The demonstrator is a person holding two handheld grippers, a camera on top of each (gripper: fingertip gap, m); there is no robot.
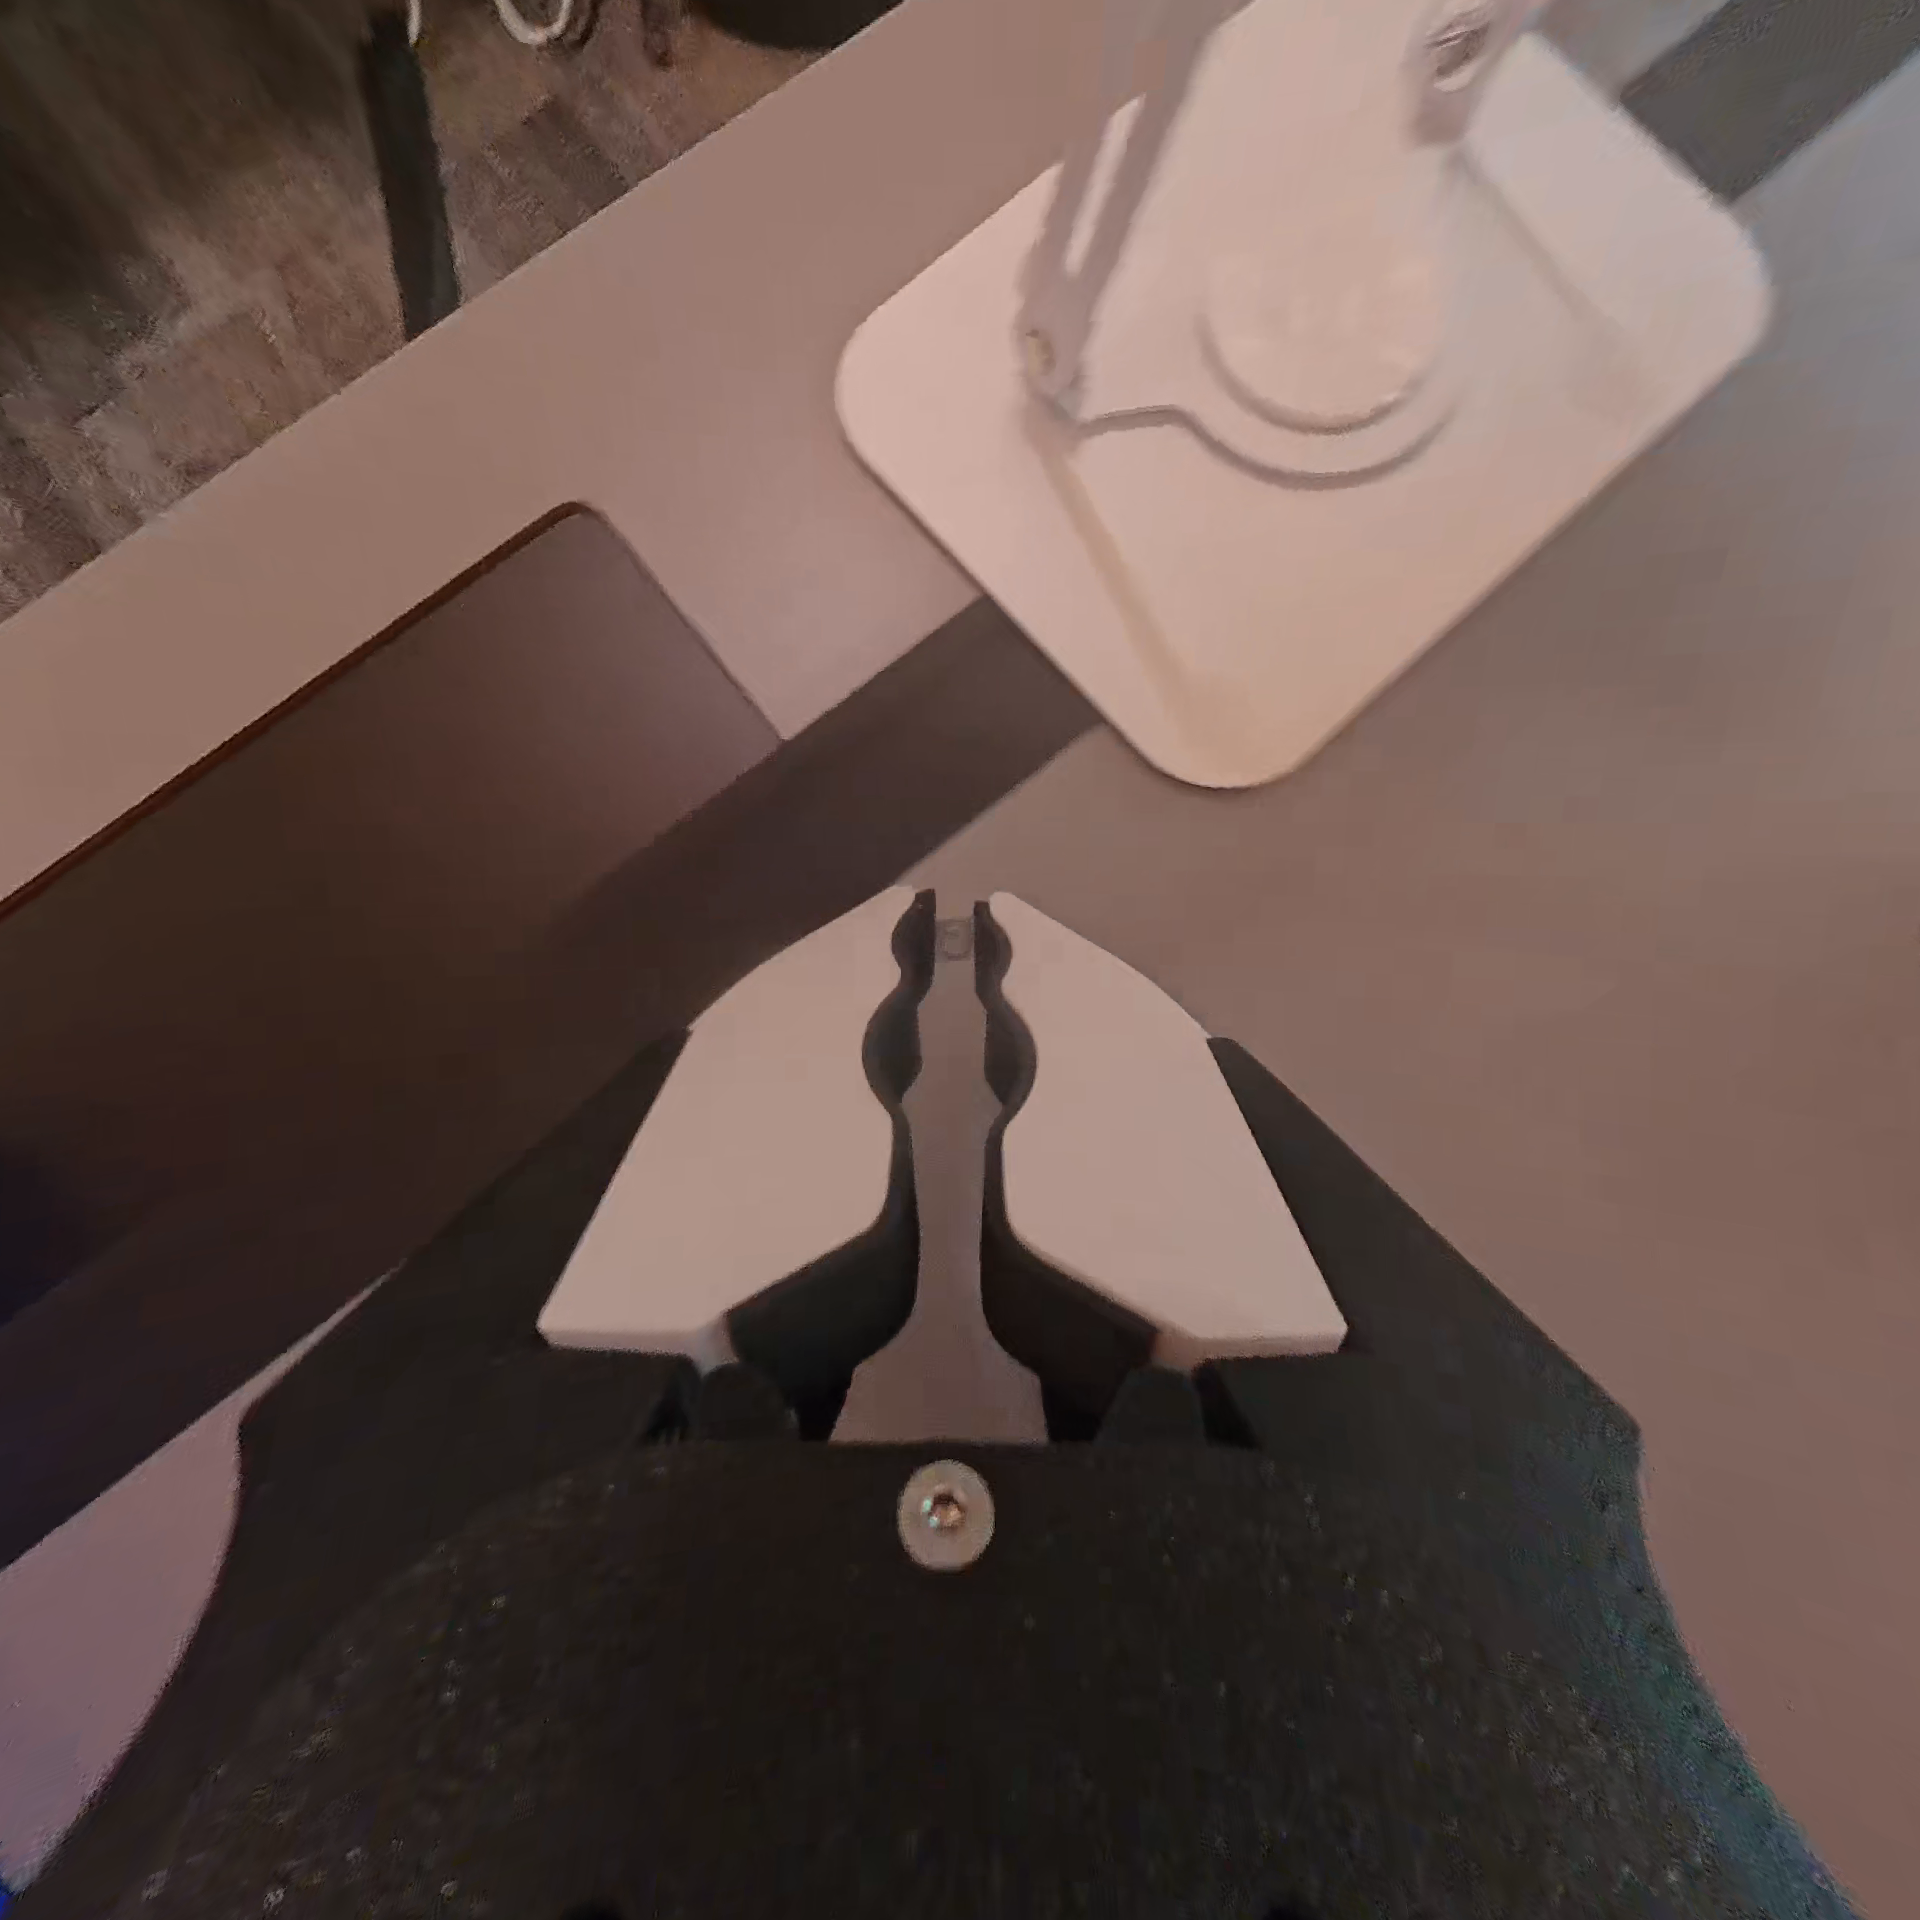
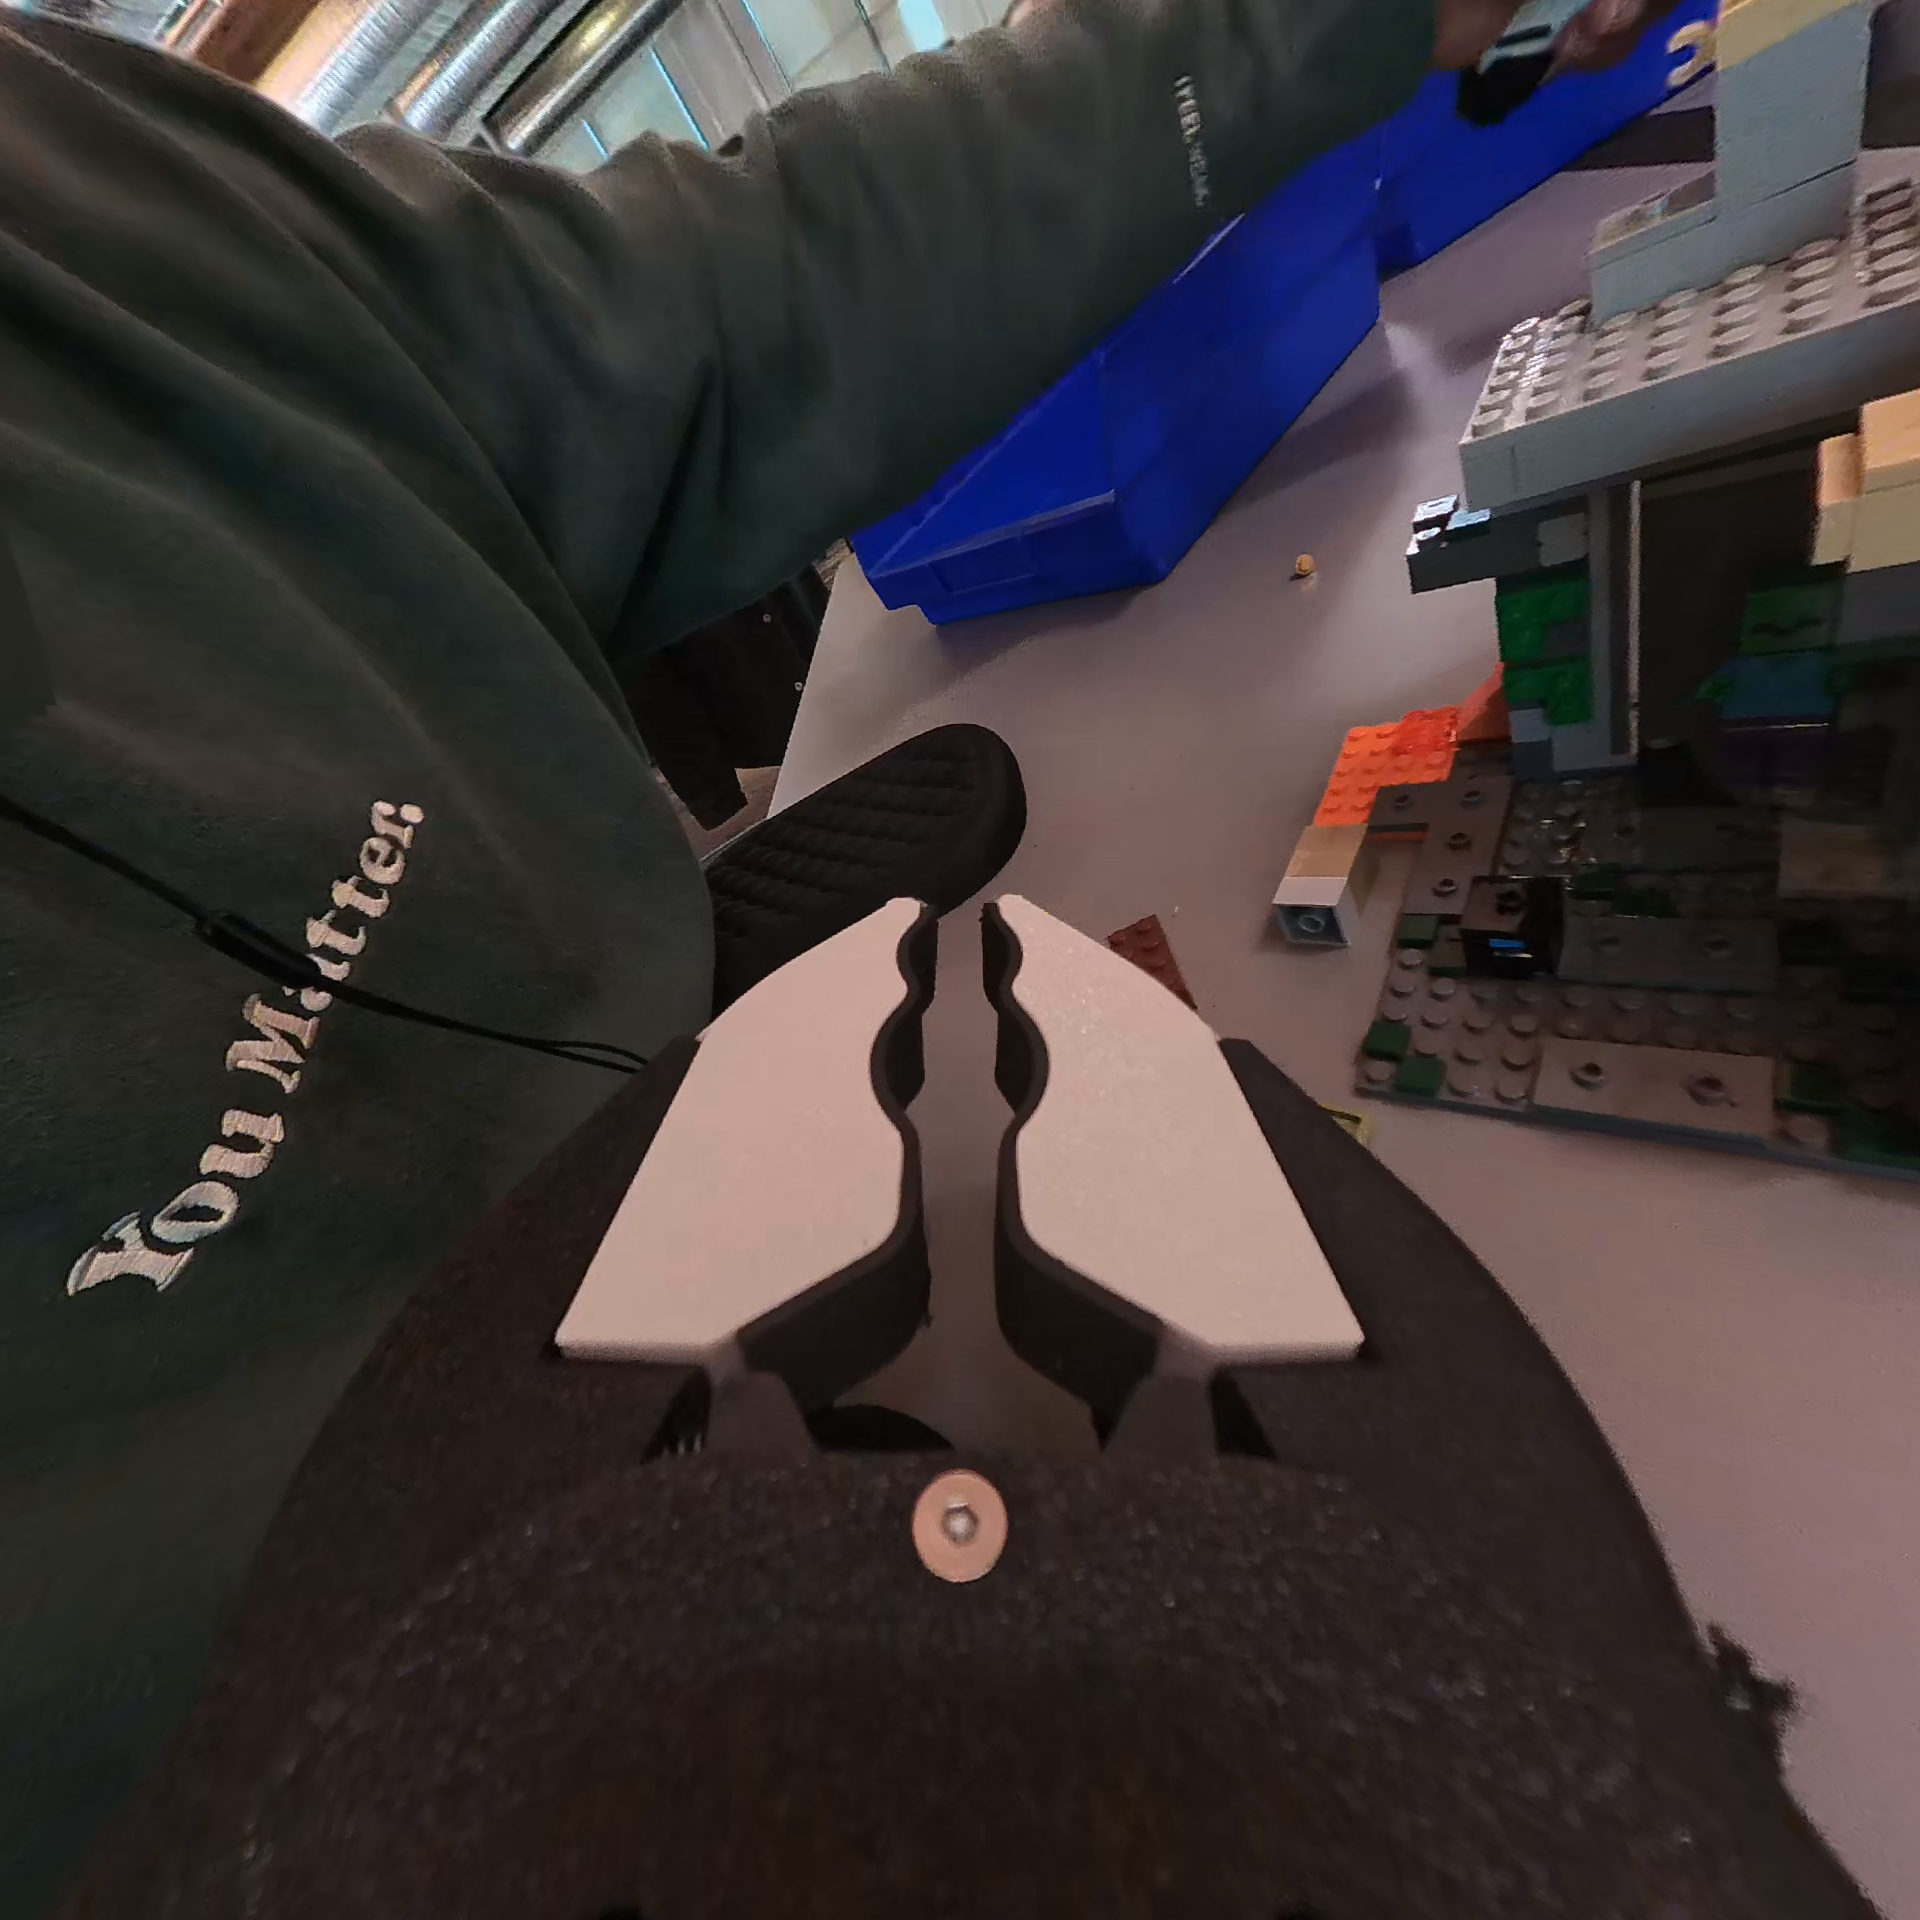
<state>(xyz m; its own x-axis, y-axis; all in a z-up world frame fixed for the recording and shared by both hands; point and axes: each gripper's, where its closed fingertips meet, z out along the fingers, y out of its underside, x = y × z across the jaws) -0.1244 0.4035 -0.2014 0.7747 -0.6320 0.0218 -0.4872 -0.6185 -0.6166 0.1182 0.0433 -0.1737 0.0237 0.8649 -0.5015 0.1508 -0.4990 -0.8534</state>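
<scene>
Right wrist view: one person's dark green sleeve (image 2: 727,260) crosses the upper left, its lettering not transcribed. One grey table (image 2: 1455,1351) carries everything. One brick model (image 2: 1662,779) on a studded baseplate stands at the table's right edge, grey studded slab on top, green and dark bricks beneath. Two blue bins (image 2: 1143,436) lie end to end along the far edge. One black ribbed pad (image 2: 883,821) rests at the near left edge. One red-brown plate (image 2: 1153,951) lies just beside the right gripper (image 2: 961,914). One tiny tan stud (image 2: 1305,565) sits near the bins. Right gripper's jaws nearly together, a narrow gap between, nothing held.

Left wrist view, blurred: one white square stand base (image 1: 1299,623) near the table's far edge, one dark mat (image 1: 364,831) at left. Left gripper (image 1: 948,914) hovers over bare table; something small and clear seems to sit between its tips, but I cannot tell whether it is gripped.
</scene>
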